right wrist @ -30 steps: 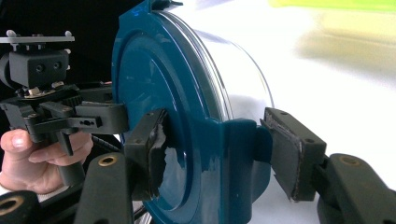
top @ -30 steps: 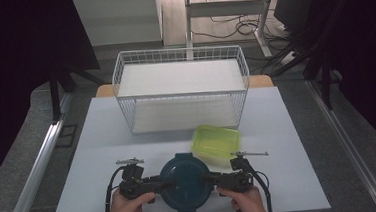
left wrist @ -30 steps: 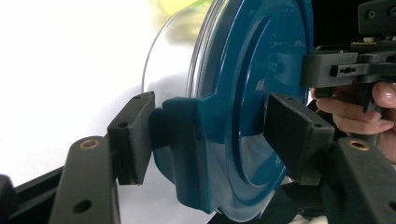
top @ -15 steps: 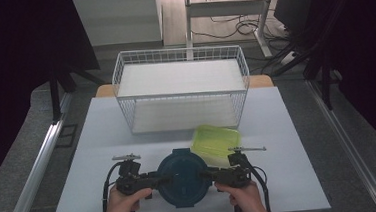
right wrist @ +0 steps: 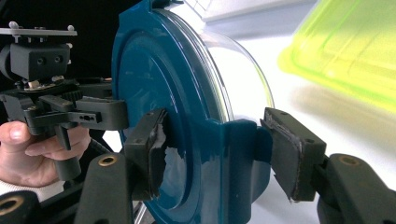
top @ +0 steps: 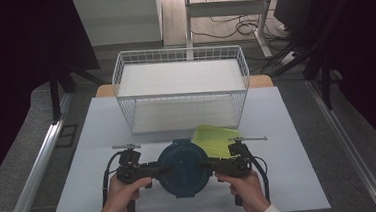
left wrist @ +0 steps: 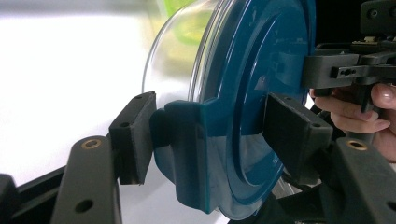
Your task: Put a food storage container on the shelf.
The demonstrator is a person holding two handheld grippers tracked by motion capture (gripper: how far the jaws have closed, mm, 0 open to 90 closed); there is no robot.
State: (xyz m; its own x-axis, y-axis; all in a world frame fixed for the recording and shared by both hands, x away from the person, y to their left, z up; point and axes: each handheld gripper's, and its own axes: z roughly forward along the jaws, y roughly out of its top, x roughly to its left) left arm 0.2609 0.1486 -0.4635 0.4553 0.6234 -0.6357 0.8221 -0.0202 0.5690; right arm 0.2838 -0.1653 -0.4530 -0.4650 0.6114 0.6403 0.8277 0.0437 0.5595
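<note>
Both tools, left tool [top: 156, 169] and right tool [top: 211, 164], clamp the blue-lidded container's [top: 185, 167] side tabs, now lifted slightly off the bench's [top: 103, 137] near edge, likely basket-bound [top: 180, 66].

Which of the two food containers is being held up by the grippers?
The round glass container with the dark blue lid; the yellow-green rectangular container lies untouched behind it.

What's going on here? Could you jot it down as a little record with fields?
Held item: round clear container with blue lid
Left claw: clamped on the lid's side latch
Right claw: clamped on the opposite latch
Nearby: yellow-green container, just behind the held one
Farther back: white wire basket
Surface: white table
</note>
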